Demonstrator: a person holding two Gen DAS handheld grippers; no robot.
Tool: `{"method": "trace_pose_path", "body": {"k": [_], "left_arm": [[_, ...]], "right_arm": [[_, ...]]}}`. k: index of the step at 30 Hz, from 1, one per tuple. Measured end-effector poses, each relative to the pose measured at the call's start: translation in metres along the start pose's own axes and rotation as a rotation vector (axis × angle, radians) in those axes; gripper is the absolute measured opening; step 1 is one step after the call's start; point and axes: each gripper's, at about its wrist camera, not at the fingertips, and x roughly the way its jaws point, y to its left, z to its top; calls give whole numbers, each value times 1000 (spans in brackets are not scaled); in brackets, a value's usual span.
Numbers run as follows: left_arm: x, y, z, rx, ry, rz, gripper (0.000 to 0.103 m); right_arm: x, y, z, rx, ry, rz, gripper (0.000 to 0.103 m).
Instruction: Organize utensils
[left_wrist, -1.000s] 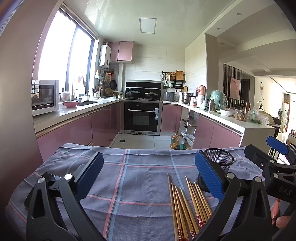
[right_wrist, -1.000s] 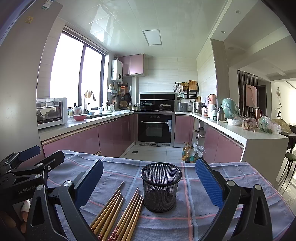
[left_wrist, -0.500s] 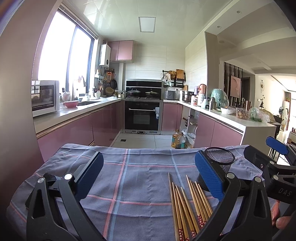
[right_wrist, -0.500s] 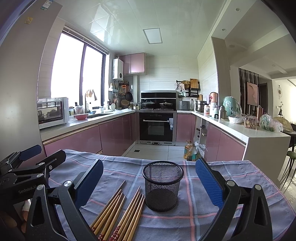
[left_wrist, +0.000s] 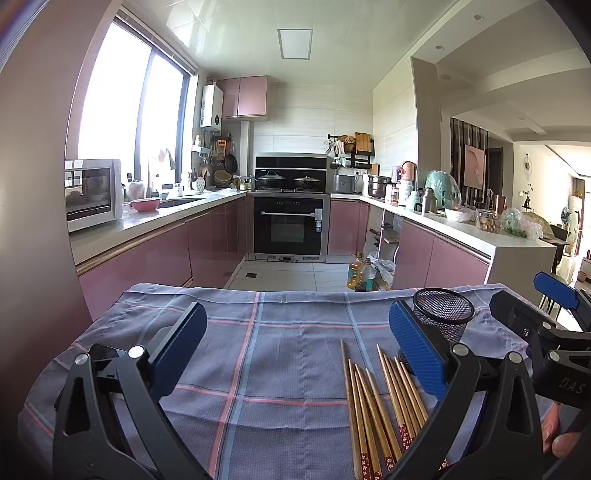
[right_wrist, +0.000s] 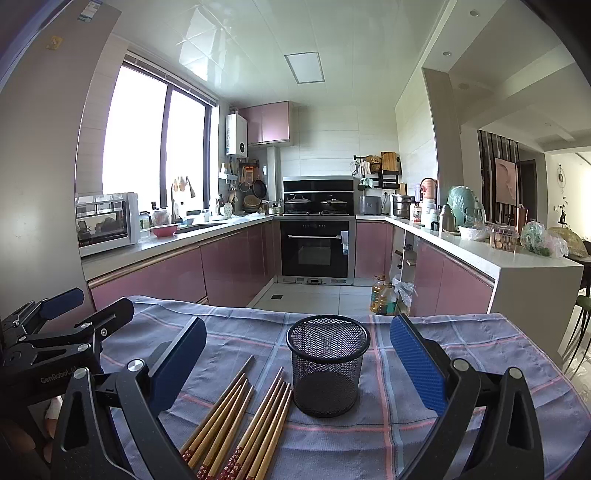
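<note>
Left gripper (left_wrist: 295, 354): spread wide, blue pads far apart, gripping nothing; hovering above the cloth, with bare fabric between the fingers.
Right gripper (right_wrist: 297, 363): likewise wide open and empty; mesh cup framed between the two pads without touching either.
Chopsticks (right_wrist: 240, 417): two loose bundles lying flat on the cloth, side by side, tips pointing away toward the kitchen, red patterned ends nearest the cameras; just left of the cup in the right wrist view, near the right-hand pad in the left wrist view (left_wrist: 380, 402).
Mesh cup (right_wrist: 328, 363): black, round, upright, empty inside; standing on the cloth just beside the nearer chopstick bundle. Partly hidden behind the blue pad in the left wrist view (left_wrist: 445, 314).
Cloth (left_wrist: 280, 354): grey-blue with pink and pale blue check lines, covering the whole work surface, slightly creased at the far edge.
Floor (left_wrist: 284, 273): pale tiles beyond the cloth; oil bottles (right_wrist: 384, 297) standing by the right-hand cabinets.
Cabinets (right_wrist: 229, 266): pink fronts along both sides under a white counter.
Oven (right_wrist: 316, 247): black, built in at the far end, two lidded pots on the hob above.
Microwave (left_wrist: 92, 192): white, on the left counter beside a pink bowl (left_wrist: 146, 204).
Window (right_wrist: 151, 147): large, bright, on the left wall.
</note>
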Motion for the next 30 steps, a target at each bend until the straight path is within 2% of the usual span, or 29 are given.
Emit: {"method": "trace_pose_path", "body": {"k": [6,11,15,21,26,30], "left_arm": [[3,3,2,3,14,3,97],[9,2,0,13,42,6,97],[22,1,-7,47,110,-12,97],[54,2,-28,107,275,-50,97],[80,-5,-52,165,394,-95,90],[100,-12,-68,192,478,-127,85]], "right_arm": [[3,-2,-2,9,12,8,96],[11,-5,-5,23,58,27,96],[28,-9,-15,34,162,67,96],[60,-11,-45,34,385,117,95],[78,-15,-66,69,502,144,71],[90,-13,-78,75,582,152,60]]}}
